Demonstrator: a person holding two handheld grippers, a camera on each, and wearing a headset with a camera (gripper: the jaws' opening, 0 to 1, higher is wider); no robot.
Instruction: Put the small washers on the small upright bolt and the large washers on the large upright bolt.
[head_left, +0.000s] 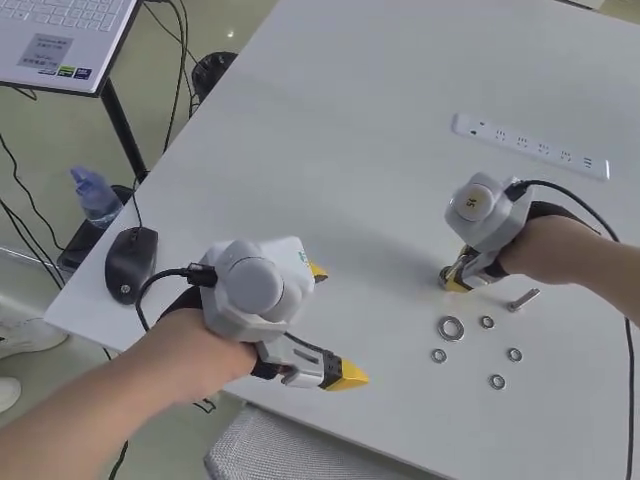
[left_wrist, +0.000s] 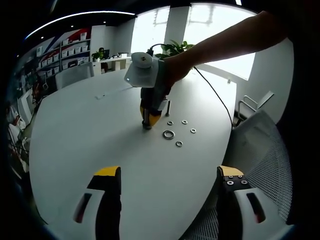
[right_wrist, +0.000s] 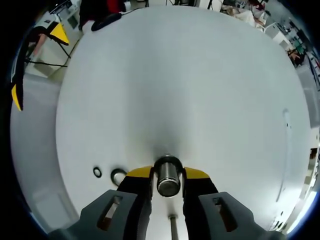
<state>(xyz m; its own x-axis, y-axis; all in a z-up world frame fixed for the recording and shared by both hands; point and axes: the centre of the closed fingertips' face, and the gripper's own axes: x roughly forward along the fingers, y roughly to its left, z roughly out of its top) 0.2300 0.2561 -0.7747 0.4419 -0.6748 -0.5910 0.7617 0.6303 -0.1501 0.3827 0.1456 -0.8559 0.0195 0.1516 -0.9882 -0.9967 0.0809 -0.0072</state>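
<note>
— Right gripper (head_left: 457, 281)?
— Clamped on the large silver steel bolt (right_wrist: 168, 184), upright on the white bench (head_left: 350, 150); round silver washers (head_left: 451, 328) just beside, nearer the front edge.
— Left gripper (left_wrist: 168, 172)?
— Jaws wide, holding nothing.

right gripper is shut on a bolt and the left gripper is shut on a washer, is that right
No. The left gripper is open and empty, as the left gripper view shows; the washers lie loose on the table. The right gripper is shut on a bolt.
</note>
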